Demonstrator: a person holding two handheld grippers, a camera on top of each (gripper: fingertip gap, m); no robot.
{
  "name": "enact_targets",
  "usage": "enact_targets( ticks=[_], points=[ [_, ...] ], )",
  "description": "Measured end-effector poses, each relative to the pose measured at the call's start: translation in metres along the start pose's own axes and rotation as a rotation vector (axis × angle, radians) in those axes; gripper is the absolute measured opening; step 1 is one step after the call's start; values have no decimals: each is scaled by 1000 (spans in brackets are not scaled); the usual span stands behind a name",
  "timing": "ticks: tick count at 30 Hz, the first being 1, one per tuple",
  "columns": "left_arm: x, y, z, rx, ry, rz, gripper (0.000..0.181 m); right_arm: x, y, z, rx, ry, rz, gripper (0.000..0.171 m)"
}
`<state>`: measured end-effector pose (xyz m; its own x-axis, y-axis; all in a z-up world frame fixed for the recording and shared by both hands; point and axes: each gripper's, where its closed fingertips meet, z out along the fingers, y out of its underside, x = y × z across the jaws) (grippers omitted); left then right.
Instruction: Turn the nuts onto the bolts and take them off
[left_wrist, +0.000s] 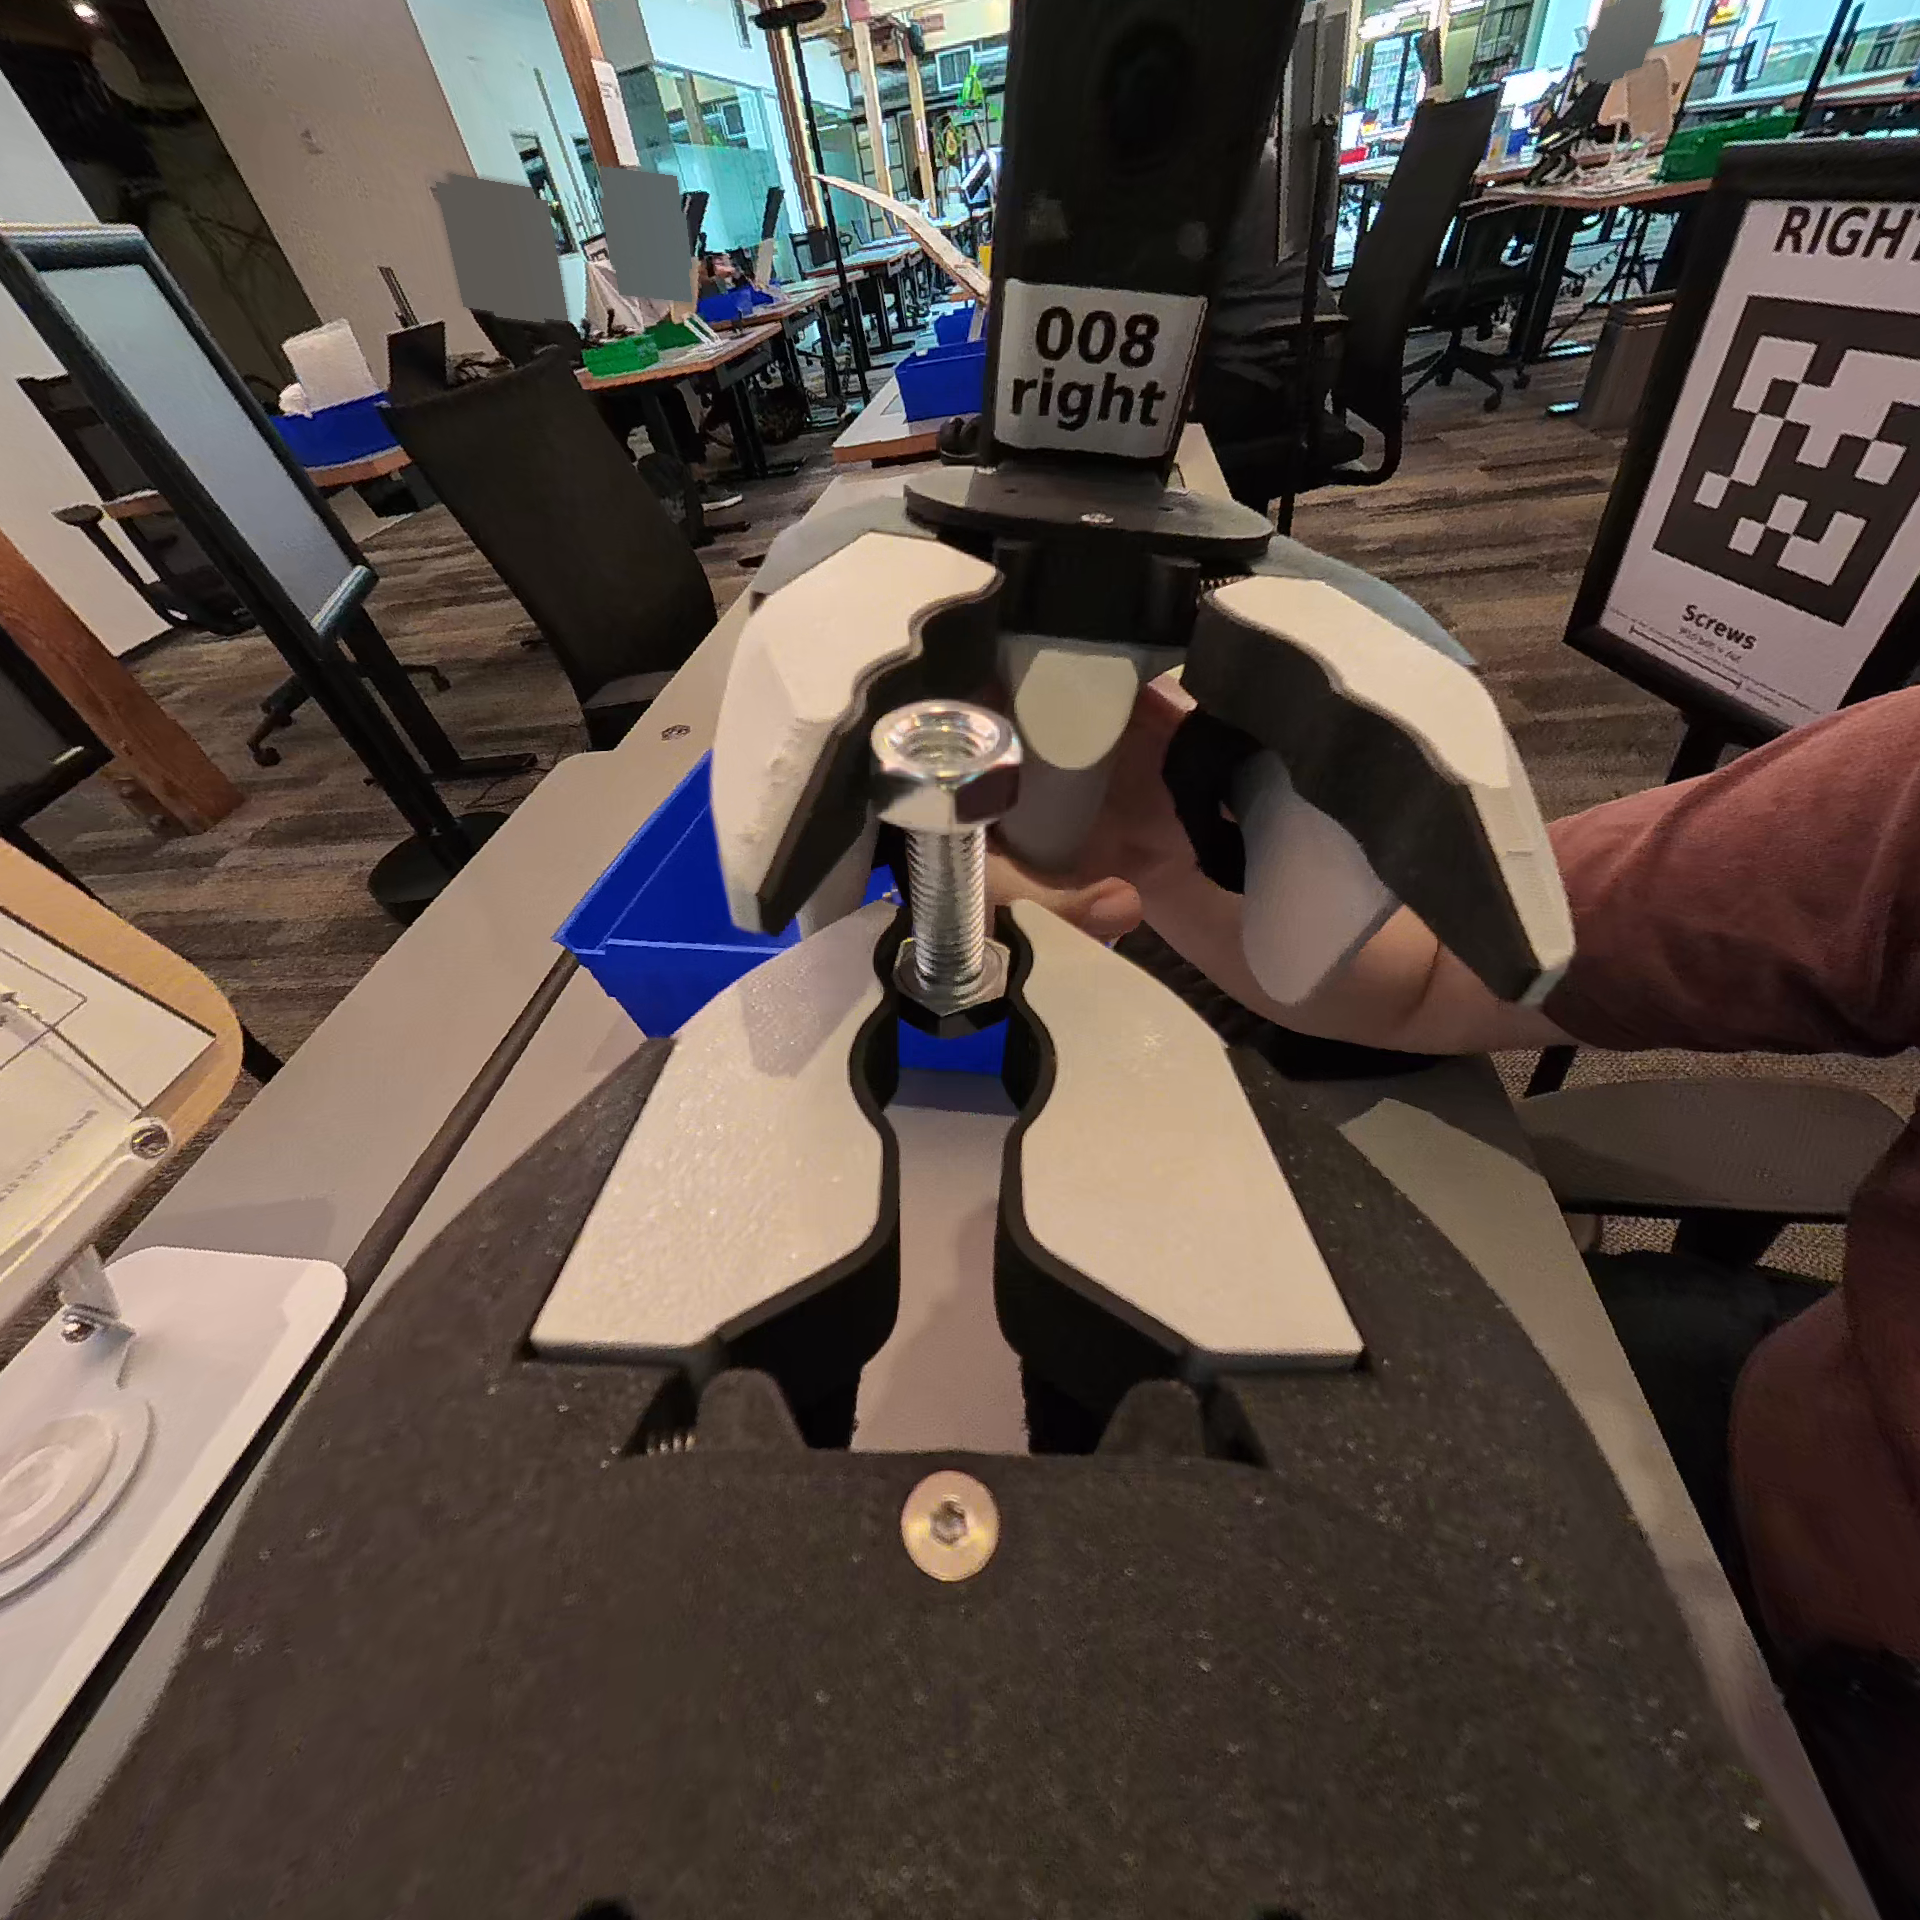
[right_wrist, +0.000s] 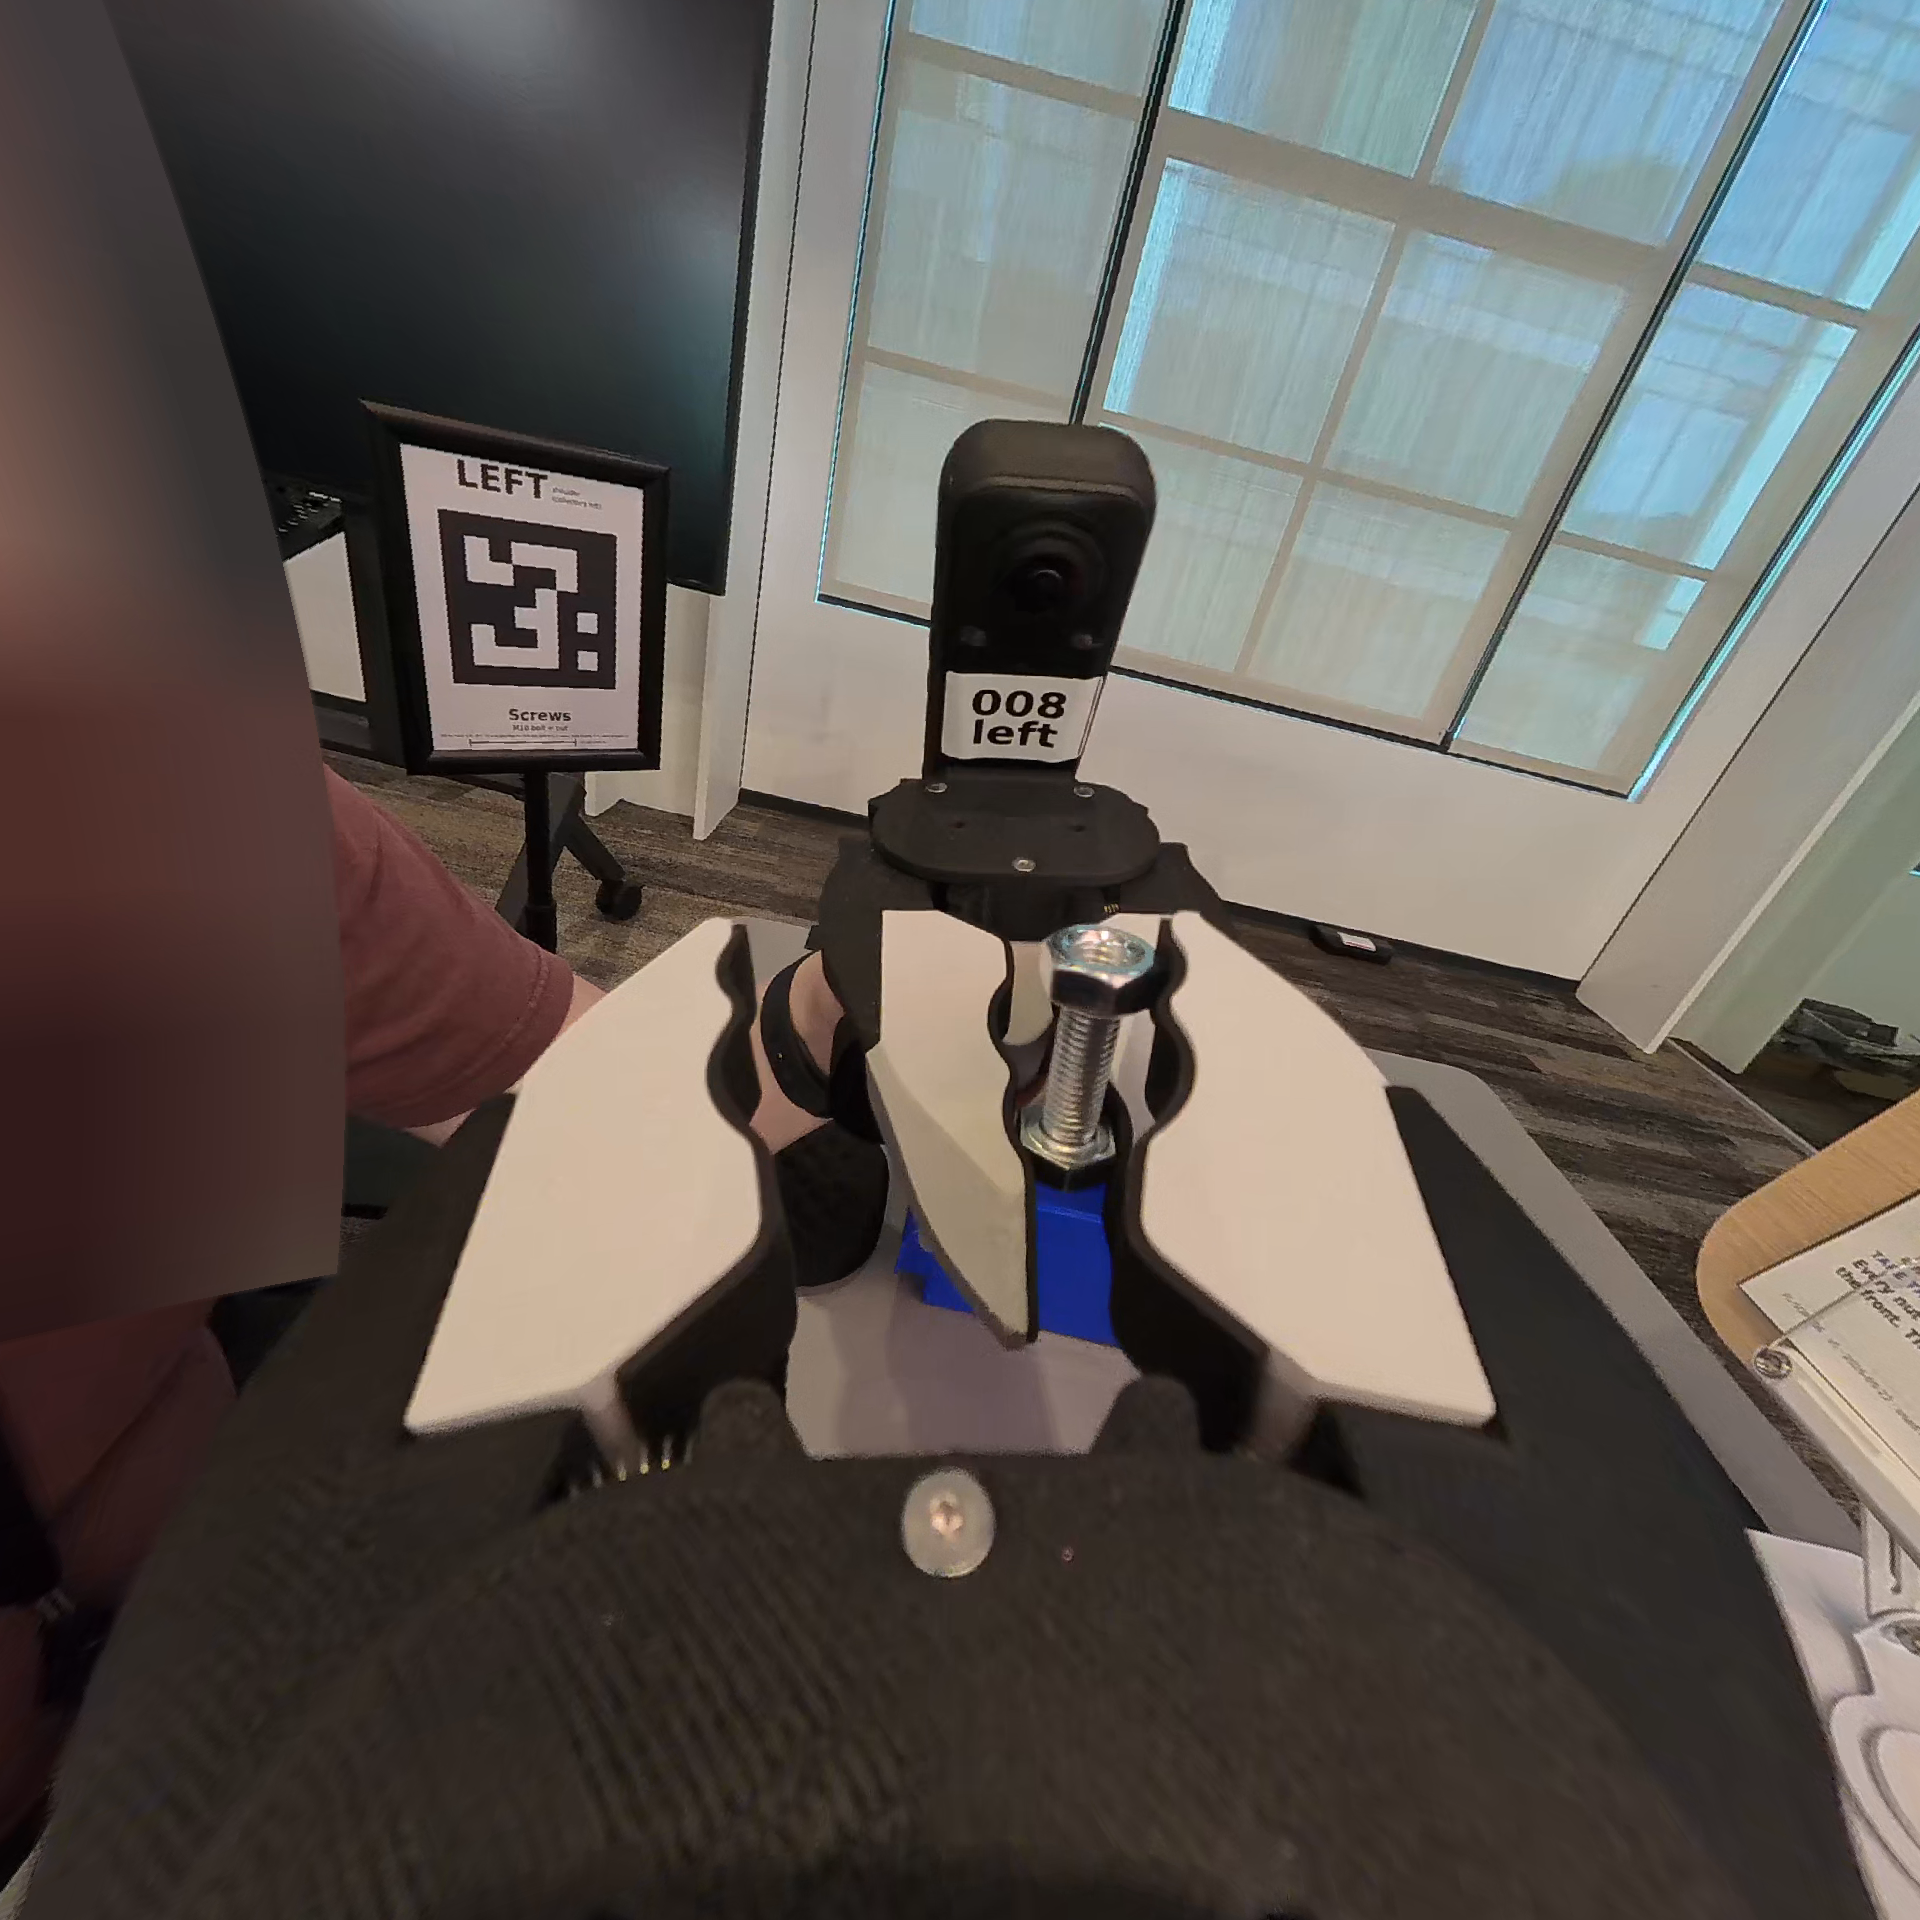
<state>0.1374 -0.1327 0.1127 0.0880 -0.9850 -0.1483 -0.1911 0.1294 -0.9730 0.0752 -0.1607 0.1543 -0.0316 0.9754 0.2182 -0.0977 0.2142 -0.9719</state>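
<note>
A silver bolt (left_wrist: 945, 904) stands upright, thread up, with a silver nut (left_wrist: 945, 758) at its top end. My left gripper (left_wrist: 951, 935) is shut on the bolt's lower end, at the hex head. My right gripper (left_wrist: 1143, 945) faces it, held by a hand, with its jaws wide open on either side of the nut; one finger (left_wrist: 800, 758) is right beside the nut. In the right wrist view the nut (right_wrist: 1103, 966) and bolt (right_wrist: 1081, 1060) sit close to the right-hand finger of my open right gripper (right_wrist: 956, 956). The left gripper (right_wrist: 1049, 1247) grips the bolt from behind.
A blue bin (left_wrist: 665, 935) stands on the grey table (left_wrist: 416, 1091) under the bolt; it also shows in the right wrist view (right_wrist: 1070, 1278). Framed marker signs on stands (left_wrist: 1787, 447) (right_wrist: 530, 603) flank the table. A wooden board with papers (left_wrist: 83, 1060) lies beside it. One gripper's finger ends stand about 7 cm off the other's.
</note>
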Motion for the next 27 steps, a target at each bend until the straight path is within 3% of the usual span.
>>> enact_targets(
  ticks=[15,18,22,27],
  points=[
    [-15,1,-6,1,-72,-21,14,7,5,-8,-86,59,-43,79],
    [-20,0,-9,11,-89,-38,14,8,8,-13,-127,63,-36,73],
    [-14,1,-7,2,-42,-45,14,20,4,-12,-71,123,-24,77],
    [-5,3,2,-21,-45,10,14,8,6,3,-31,55,-9,78]
  ],
)
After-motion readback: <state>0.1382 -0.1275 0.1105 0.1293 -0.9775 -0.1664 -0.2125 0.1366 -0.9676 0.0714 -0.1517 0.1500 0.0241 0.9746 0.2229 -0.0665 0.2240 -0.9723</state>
